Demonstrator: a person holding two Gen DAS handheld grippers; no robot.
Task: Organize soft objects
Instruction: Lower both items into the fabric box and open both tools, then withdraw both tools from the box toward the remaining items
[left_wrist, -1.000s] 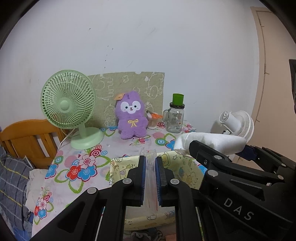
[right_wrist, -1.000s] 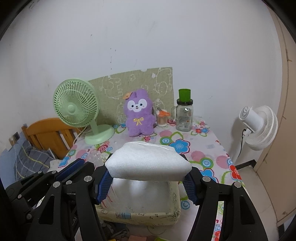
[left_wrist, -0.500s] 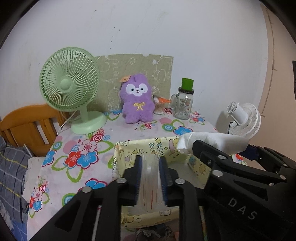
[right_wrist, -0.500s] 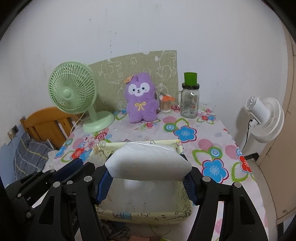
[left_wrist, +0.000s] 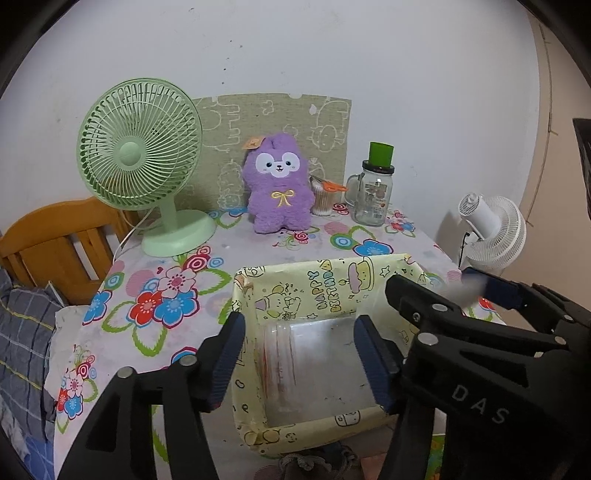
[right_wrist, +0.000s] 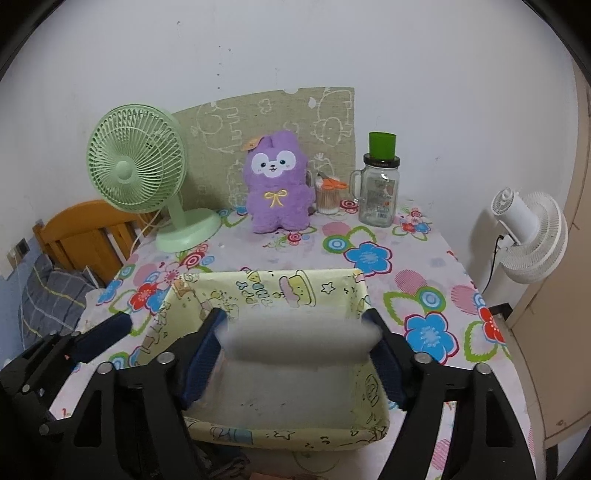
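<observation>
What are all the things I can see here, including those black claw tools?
Yellow fabric box: one, cartoon print, front of the table.
Clear plastic bag: one, inside the box.
White foam piece: one, blurred, between the right tool's fingers.
Plush toy: one, purple, table back.
Desk fan: one, green, back left.
Glass jar: one, green cap, back right.
Standing fan: one, white, beside the table.
Left gripper: black, open above the box.
Right gripper: black, over the box.
</observation>
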